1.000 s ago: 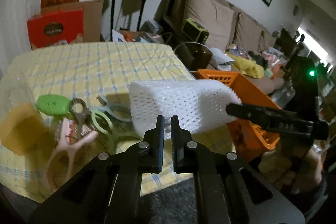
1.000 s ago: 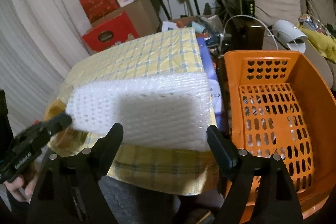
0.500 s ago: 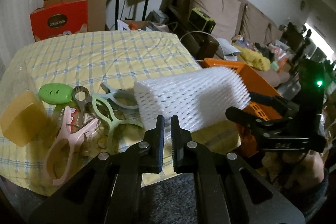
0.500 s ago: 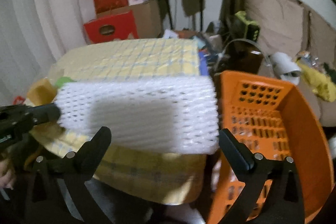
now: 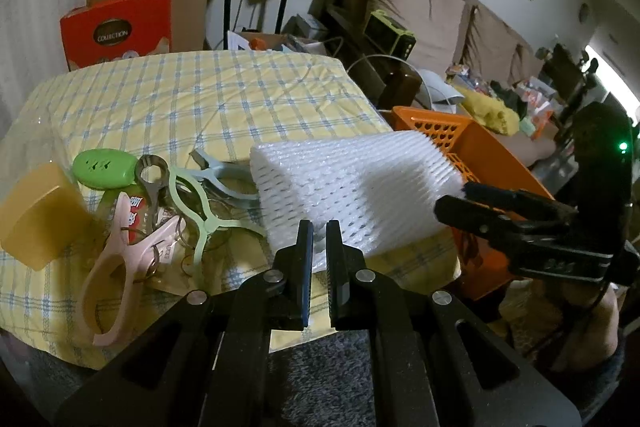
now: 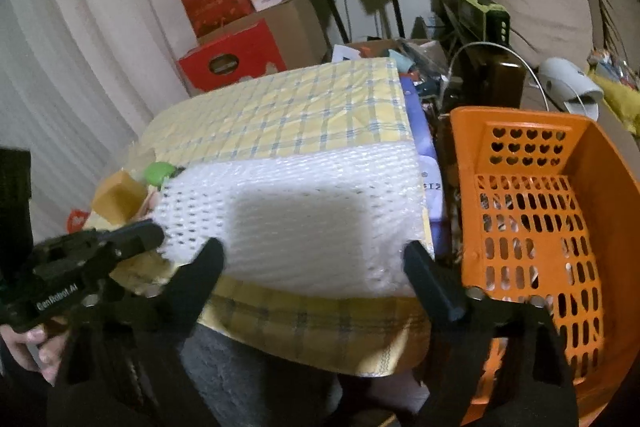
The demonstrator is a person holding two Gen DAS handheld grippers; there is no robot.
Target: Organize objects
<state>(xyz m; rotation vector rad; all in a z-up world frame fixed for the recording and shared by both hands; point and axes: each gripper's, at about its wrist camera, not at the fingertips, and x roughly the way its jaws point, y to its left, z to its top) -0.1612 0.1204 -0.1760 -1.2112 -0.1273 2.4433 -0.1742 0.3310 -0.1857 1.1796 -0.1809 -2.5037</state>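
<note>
A white foam netting block (image 5: 352, 187) lies across the near right corner of the yellow checked tablecloth (image 5: 200, 99). My left gripper (image 5: 316, 239) is shut, pinching the block's near left corner, as the right wrist view also shows (image 6: 154, 233). My right gripper (image 6: 312, 253) straddles the foam netting block (image 6: 296, 215) along its near edge. Its jaws are closing and the pads stand just off the foam. An orange basket (image 6: 520, 119) stands empty right of the table.
On the cloth's left lie a pink clip (image 5: 116, 267), a pale green clip (image 5: 192, 203), a green oval case (image 5: 104, 169), a metal opener (image 5: 150, 175) and a yellow block (image 5: 40, 215). Red boxes, speaker stands and a cluttered sofa stand behind.
The right jaws spread wider around the foam, then narrowed back. The foam stays at the left gripper's tips. Both views shifted only slightly.
</note>
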